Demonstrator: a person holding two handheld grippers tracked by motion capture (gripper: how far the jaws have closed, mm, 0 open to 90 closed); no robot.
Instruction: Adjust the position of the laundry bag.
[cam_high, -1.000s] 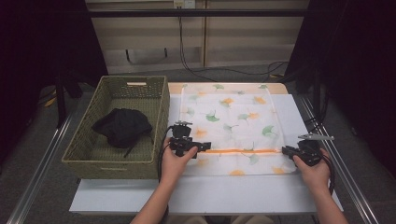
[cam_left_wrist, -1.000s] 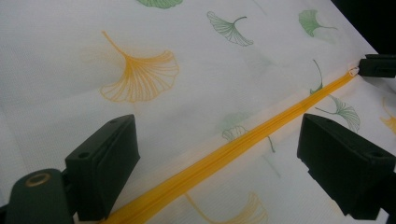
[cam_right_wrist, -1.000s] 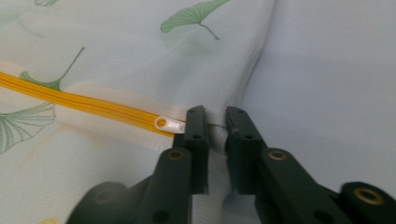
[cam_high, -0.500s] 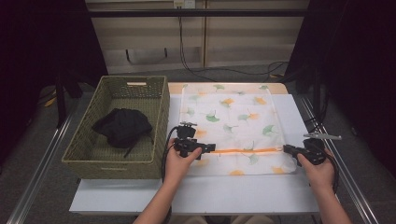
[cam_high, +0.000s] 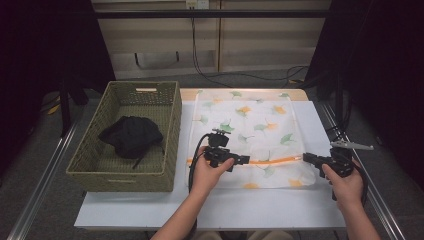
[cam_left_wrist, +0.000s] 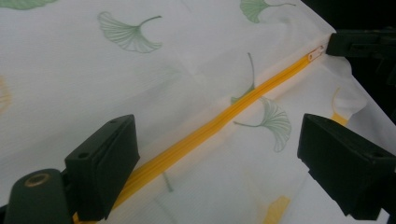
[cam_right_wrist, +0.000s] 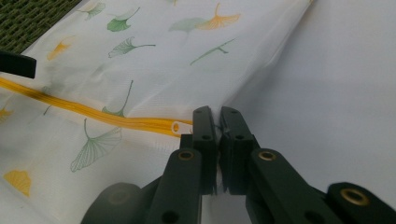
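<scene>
A white mesh bag printed with ginkgo leaves lies flat on the white table. An orange zipper runs across its near part. My left gripper hovers open over the zipper's left half, with the zipper passing between its jaws. My right gripper is shut on the bag's right edge, just beside the zipper pull. The right gripper's black jaw is in the left gripper view at the zipper's far end.
A woven green basket stands left of the bag with a black garment in it. Metal rails run along both table sides. Bare table lies in front of the bag and to its right.
My left gripper has slid to the right along the zipper. The right gripper has stayed at the bag's right edge, shifting only slightly.
</scene>
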